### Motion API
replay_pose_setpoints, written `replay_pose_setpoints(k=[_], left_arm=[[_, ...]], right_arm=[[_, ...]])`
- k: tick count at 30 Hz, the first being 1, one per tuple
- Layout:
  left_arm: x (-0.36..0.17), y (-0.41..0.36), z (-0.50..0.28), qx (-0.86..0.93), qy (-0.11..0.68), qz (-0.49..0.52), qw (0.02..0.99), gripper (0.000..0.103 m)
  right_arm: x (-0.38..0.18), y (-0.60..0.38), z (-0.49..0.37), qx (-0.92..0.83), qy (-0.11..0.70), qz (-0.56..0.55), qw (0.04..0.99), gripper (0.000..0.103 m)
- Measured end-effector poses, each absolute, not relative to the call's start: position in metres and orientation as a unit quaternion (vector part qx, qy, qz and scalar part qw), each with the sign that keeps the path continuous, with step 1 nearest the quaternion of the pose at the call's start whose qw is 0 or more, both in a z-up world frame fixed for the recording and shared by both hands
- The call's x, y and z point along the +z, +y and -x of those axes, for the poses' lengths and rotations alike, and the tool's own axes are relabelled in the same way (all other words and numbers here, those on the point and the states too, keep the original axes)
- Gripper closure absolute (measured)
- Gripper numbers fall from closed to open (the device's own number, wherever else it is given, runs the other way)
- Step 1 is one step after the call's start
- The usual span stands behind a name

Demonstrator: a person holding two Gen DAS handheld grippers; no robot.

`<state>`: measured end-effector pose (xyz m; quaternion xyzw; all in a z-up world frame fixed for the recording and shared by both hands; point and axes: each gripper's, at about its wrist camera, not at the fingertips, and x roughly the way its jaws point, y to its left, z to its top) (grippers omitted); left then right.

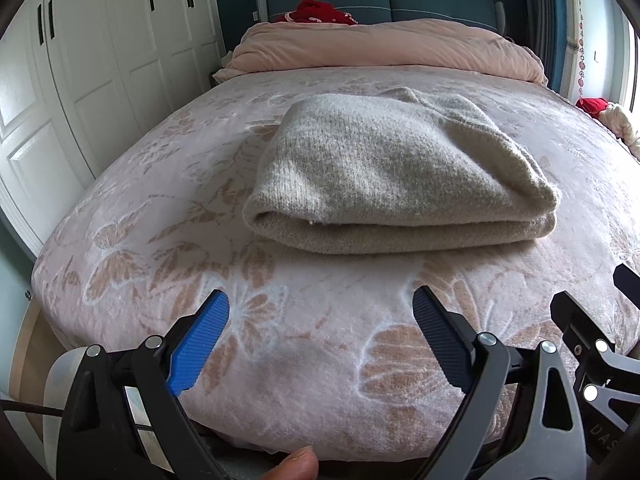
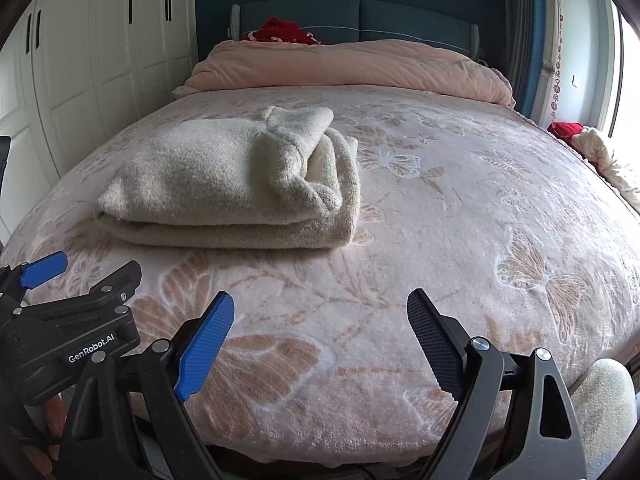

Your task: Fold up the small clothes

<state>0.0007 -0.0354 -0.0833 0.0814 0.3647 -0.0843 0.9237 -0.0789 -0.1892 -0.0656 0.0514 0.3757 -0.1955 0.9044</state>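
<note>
Bed (image 1: 320, 360): covered by a pink blanket with a butterfly pattern; everything below is placed against it.
Wardrobe (image 1: 100, 60): white doors, left of the bed.
Quilt (image 1: 380, 48): pink, bunched at the head of the bed.
Sweater (image 1: 392, 176): beige knit, folded flat, lying mid-bed toward my side.
My left gripper (image 1: 320, 340): over the bed's near edge, jaws spread wide, holding nothing, short of the sweater.
My right gripper (image 2: 320, 344): beside the left over the same edge, jaws wide apart, empty.

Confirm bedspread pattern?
Pale pink bedspread with tan butterflies and flowers; clearest in the right wrist view.
</note>
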Motion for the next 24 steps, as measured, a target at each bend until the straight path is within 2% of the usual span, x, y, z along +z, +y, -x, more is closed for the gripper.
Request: replay_pose_setpoints(k=[24], left_arm=[[-0.0835, -0.0358, 0.0001, -0.086, 0.363, -0.085, 0.924, 0.013]], right_arm=[[-0.0669, -0.19, 0.0806, -0.195, 0.377, -0.051, 0.904, 0.017]])
